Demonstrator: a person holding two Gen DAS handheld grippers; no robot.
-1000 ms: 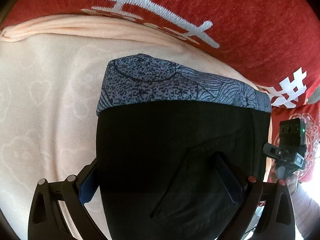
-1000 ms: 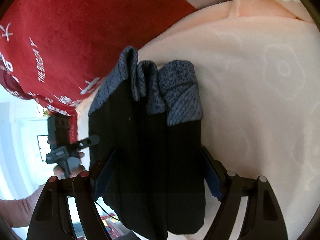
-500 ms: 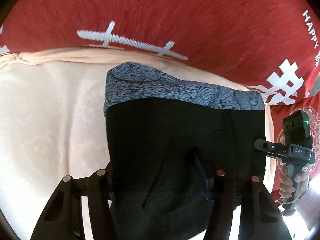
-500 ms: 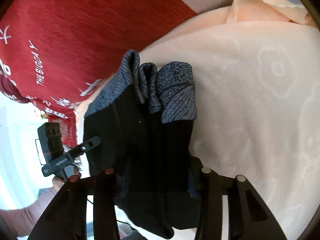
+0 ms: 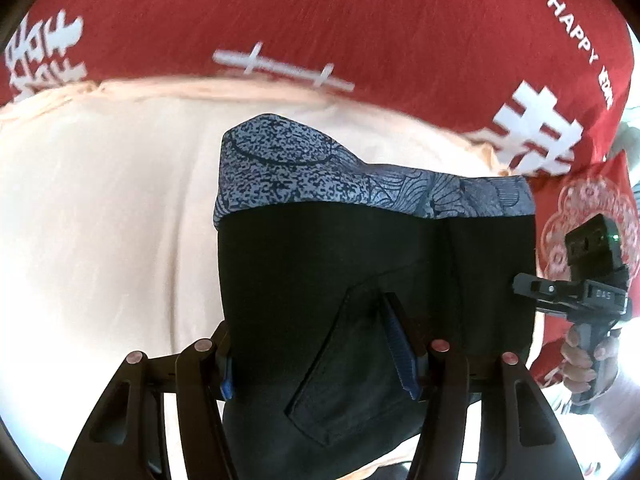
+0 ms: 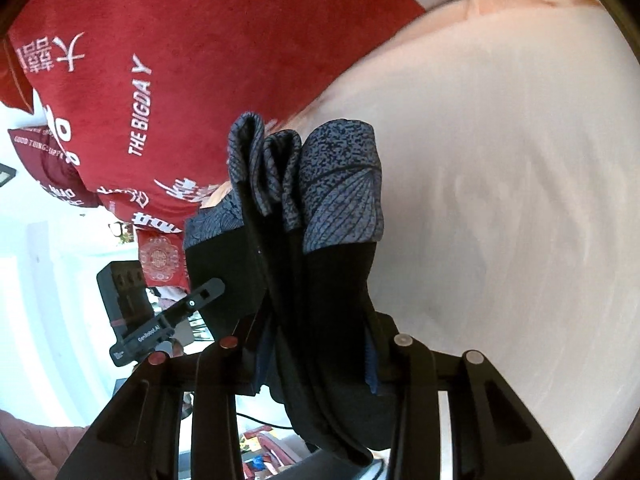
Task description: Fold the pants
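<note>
peach blanket (image 5: 100,216) covers the bed, red blanket (image 5: 320,12) w/ white lettering across top of frame. black pants (image 5: 340,280), folded, centre frame. left claw (image 5: 320,356) clamped on pants; right claw (image 6: 316,356) closing, pads pressing pants, angled down.

- I see a peach blanket (image 5: 104,208) under everything, soft, with faint embossed shapes; it fills the right of the right view.
- Red cover (image 5: 360,20) behind it, with white characters and English lettering.
- Small red cushion (image 6: 160,258) with a round white pattern, near the bright edge.
- A darker red cushion (image 6: 52,164) with white lettering sits left of it.
- Past the bedding, the room (image 6: 48,280) is white and washed out by strong daylight; details there I cannot make out.
</note>
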